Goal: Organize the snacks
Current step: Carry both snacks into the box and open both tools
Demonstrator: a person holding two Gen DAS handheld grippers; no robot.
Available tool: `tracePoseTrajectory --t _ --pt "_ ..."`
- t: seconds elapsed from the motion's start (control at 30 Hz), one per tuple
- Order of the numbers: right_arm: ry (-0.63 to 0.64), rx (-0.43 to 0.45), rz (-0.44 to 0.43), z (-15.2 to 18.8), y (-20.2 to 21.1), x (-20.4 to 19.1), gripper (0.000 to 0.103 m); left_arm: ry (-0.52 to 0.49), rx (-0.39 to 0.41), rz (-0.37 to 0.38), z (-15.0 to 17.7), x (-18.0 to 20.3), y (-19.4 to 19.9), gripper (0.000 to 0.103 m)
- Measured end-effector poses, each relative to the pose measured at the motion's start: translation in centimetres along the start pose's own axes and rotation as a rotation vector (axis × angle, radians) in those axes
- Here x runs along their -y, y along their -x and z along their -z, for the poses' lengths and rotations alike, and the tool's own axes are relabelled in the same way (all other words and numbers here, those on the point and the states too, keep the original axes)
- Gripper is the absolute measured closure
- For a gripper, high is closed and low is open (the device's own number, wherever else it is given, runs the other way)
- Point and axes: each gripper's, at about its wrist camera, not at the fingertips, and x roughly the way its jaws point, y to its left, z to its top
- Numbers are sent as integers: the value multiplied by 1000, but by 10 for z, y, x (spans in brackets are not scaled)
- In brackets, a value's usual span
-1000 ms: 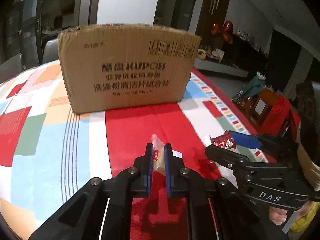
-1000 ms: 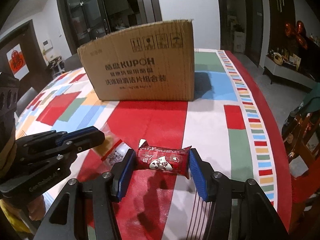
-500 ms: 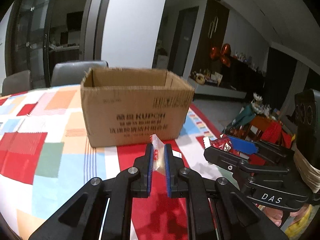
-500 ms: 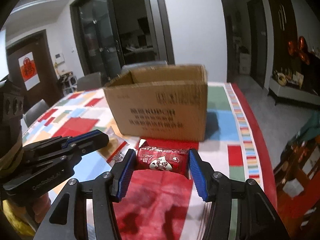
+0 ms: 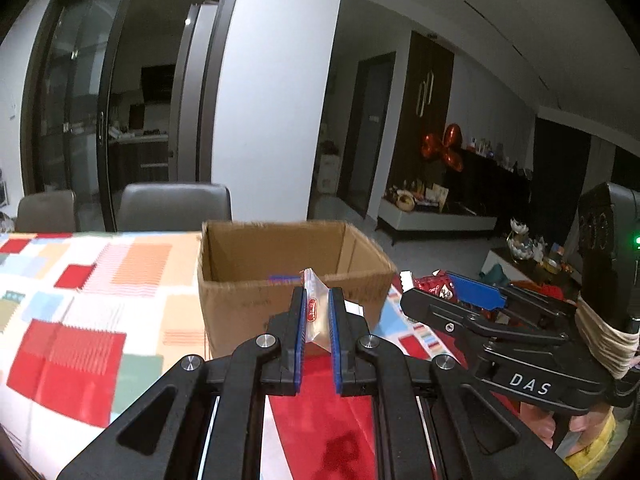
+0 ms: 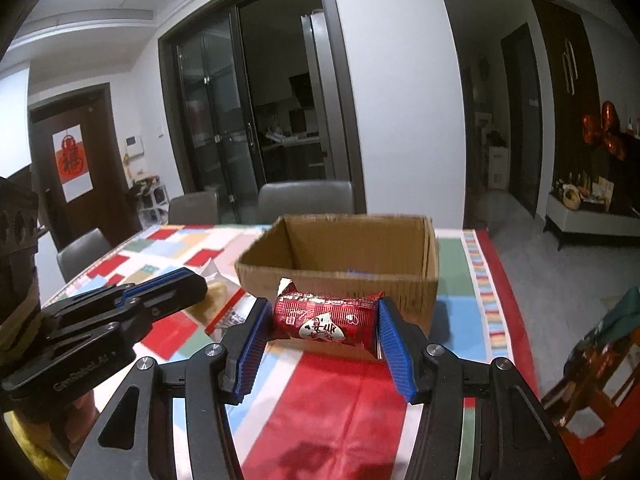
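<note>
Left gripper (image 5: pixel 316 316) clamped on clear packet (image 5: pixel 315 312), right gripper (image 6: pixel 326 318) on red snack (image 6: pixel 326 318): clear cardboard box (image 6: pixel 340 276) rim before releasing.

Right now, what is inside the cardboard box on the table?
Inside the cardboard box, only bare brown inner walls show, plus a small blue streak just behind the near rim. The near wall and the held red snack packet cover the floor, so any contents stay hidden.

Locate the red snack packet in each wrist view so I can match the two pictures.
Left wrist view: red snack packet at right of centre, in the right gripper.
Right wrist view: red snack packet at lower centre, between the blue pads.
Shared landmark: the open cardboard box behind it.
</note>
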Motion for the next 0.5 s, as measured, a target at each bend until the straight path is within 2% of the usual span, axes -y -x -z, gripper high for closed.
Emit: tracePoseTrajectory --t 0.33,0.5 --pt "-11 74 15 -40 -15 -3 48 -10 68 -27 -44 -18 -14 91" --pt "9 59 14 -53 -32 -1 48 -11 50 -32 -59 -28 -35 91"
